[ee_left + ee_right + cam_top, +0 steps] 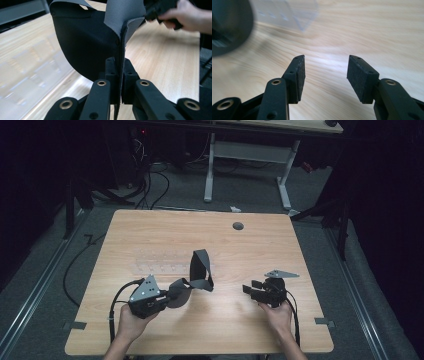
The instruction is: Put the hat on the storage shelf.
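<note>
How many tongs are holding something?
1. The left tongs are shut on the dark fabric piece, at the table's near left. The right tongs, near right, are open with nothing between them.

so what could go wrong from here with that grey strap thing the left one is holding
The left gripper pinches only a thin edge of the grey strap, so a tug could pull it free. The strap's loop stands loosely above the table and may flop or twist before the open right gripper reaches it. A clear plastic sheet lies just behind the strap, hard to see, and could get nudged.
</note>
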The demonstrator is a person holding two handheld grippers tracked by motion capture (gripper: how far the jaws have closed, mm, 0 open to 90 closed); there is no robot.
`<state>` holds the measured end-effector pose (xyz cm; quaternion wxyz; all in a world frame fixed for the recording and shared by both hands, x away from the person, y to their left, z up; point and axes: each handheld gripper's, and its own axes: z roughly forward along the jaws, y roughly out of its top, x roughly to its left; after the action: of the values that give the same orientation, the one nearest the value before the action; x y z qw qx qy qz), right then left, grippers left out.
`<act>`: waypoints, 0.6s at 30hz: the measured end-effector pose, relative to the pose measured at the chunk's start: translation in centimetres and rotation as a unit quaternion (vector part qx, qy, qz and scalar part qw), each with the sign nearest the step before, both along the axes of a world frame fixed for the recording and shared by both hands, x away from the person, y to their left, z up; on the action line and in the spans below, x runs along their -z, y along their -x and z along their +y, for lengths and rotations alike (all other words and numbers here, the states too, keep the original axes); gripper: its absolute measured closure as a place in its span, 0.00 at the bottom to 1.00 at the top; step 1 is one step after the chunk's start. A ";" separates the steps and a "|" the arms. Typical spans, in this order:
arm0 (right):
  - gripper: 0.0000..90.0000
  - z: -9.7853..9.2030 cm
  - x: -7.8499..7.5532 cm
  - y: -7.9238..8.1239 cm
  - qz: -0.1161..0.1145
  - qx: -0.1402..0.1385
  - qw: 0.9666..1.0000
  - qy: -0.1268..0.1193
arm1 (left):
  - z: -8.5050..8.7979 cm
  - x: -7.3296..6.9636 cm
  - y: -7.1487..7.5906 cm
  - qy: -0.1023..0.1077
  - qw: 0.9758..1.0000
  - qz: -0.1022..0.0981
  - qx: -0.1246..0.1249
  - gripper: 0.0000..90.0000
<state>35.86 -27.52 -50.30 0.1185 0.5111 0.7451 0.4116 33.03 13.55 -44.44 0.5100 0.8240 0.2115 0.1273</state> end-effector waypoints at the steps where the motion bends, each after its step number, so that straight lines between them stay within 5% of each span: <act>1: 0.54 -0.2 0.4 0.1 0.000 0.009 1.000 0.008 | 0.3 -0.1 -0.1 0.003 1.000 0.000 -0.005 0.96; 11: 0.51 -1.2 1.7 0.7 -0.032 0.067 0.995 0.066 | 2.0 -0.6 -0.5 0.029 0.999 0.003 -0.037 0.96; 14: 0.50 -1.0 2.1 0.9 -0.048 0.081 0.990 0.107 | 2.3 -0.9 -0.6 0.039 0.998 0.005 -0.039 0.96; 18: 0.48 -1.0 2.7 0.8 -0.041 0.088 0.987 0.127 | 2.5 -1.2 -0.5 0.051 0.998 0.008 -0.030 0.96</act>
<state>35.04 -28.56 -53.00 0.2486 0.5386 0.7377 0.3223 33.49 16.00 -43.24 0.5452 0.7913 0.2468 0.1252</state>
